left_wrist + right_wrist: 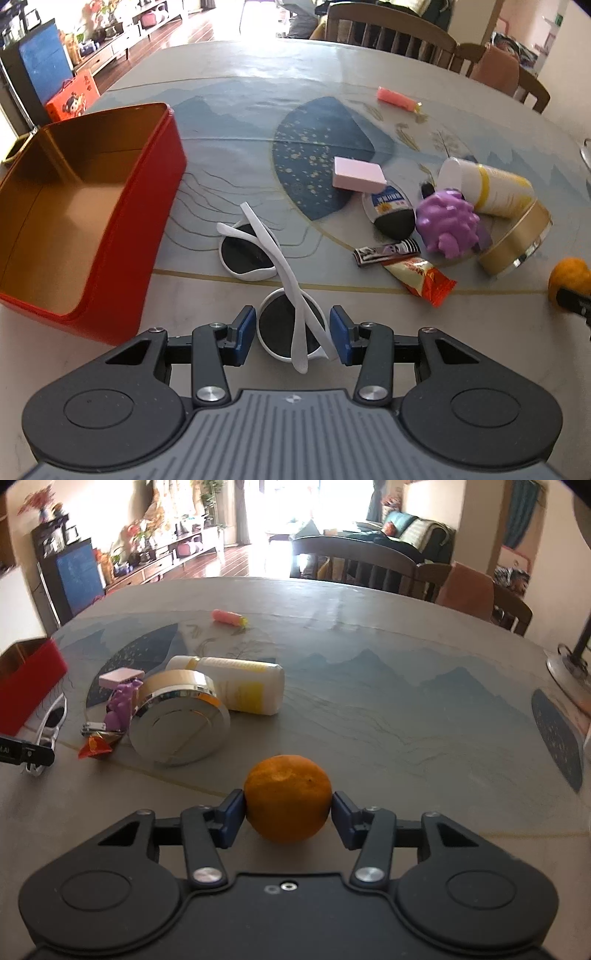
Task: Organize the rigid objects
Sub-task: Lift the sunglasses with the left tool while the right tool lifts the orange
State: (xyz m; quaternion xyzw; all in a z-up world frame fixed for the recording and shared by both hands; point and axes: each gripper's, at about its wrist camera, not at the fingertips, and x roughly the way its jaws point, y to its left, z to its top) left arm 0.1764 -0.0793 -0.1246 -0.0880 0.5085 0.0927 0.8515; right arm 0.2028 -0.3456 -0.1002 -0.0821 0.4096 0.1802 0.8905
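White sunglasses (pixel 255 254) with dark lenses lie folded on the patterned table. My left gripper (pixel 293 328) points down at them, and its blue pads sit against both sides of the near lens rim. To the left stands an open red tin box (pixel 147 240) with a gold inside and nothing in it. An orange (pixel 288 797) rests on the table between the pads of my right gripper (pixel 288 806), which touch it on both sides. The same orange (pixel 569 280) shows at the right edge of the left wrist view.
A cluster lies right of the sunglasses: pink block (pixel 358 173), purple toy (pixel 447 221), white and yellow bottle (pixel 491 188), round gold tin (pixel 517 240), snack packets (pixel 424 280). A pink tube (pixel 397 98) lies farther back. Chairs (pixel 369 565) line the far edge.
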